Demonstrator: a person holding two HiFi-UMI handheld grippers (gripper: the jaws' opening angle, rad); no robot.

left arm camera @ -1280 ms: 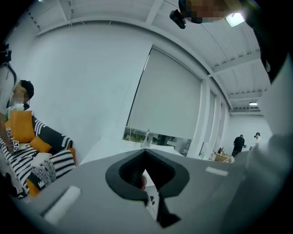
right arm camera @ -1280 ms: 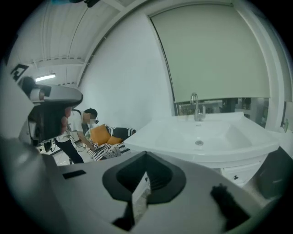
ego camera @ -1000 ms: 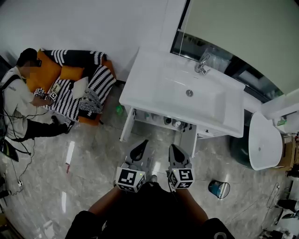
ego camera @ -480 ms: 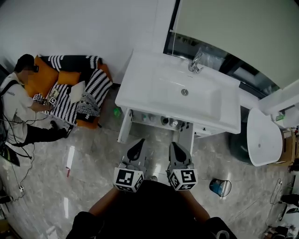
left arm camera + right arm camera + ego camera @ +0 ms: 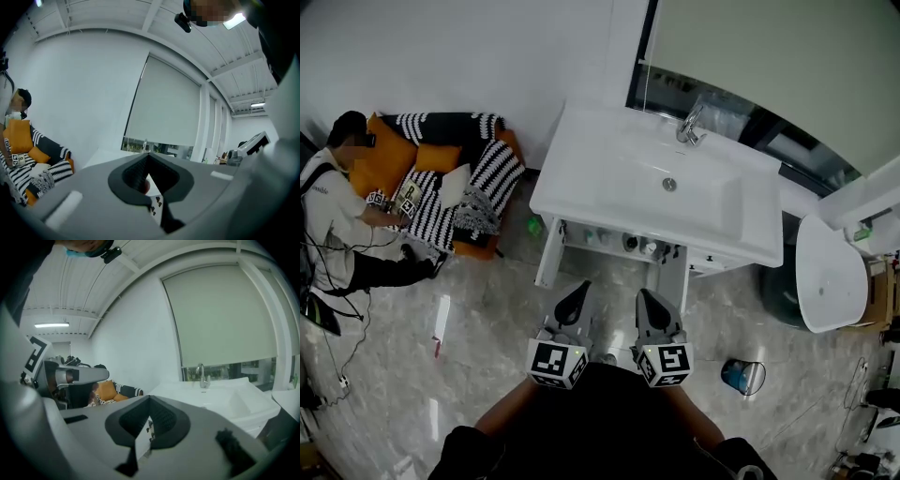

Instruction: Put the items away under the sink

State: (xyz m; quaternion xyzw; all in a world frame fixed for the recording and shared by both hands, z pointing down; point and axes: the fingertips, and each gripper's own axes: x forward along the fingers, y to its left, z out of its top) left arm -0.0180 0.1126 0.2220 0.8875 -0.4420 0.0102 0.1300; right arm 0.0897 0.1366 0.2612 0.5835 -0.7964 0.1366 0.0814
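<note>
- Standing before the sink [image 5: 581, 178], both tools held side by side at waist level, well apart from the vanity w/ bare marble floor [image 5: 487, 356] between.
- Left gripper [image 5: 577, 292]: jaws pressed together at the tips; its own view shows nothing clamped (a dim reddish spot sits behind the pads, can't tell what).
- Right gripper [image 5: 646, 296]: jaws pressed together too, nothing pinched.
- Items [image 5: 637, 245]: small bottles & jars in a row on the open shelf [image 5: 591, 246] under the sink, too small to tell apart.
- Vanity leg [image 5: 549, 255] at the shelf's left end, a white upright panel [image 5: 676, 279] toward the right; the panel stands roughly ahead of the right gripper.
- Faucet [image 5: 689, 127] at the sink's back edge, below the drawn blind [image 5: 787, 66].
- Toilet [image 5: 830, 281] just right of the vanity, lid down; blue bin [image 5: 741, 378] on the floor near the right gripper's side.
- Left of the vanity: sofa [image 5: 455, 117] w/ striped cushions [image 5: 495, 171], a seated person [image 5: 337, 216] beside it.
- Floor bits: a green thing [image 5: 533, 225] by the vanity leg, a white strip [image 5: 442, 314] further left.
</note>
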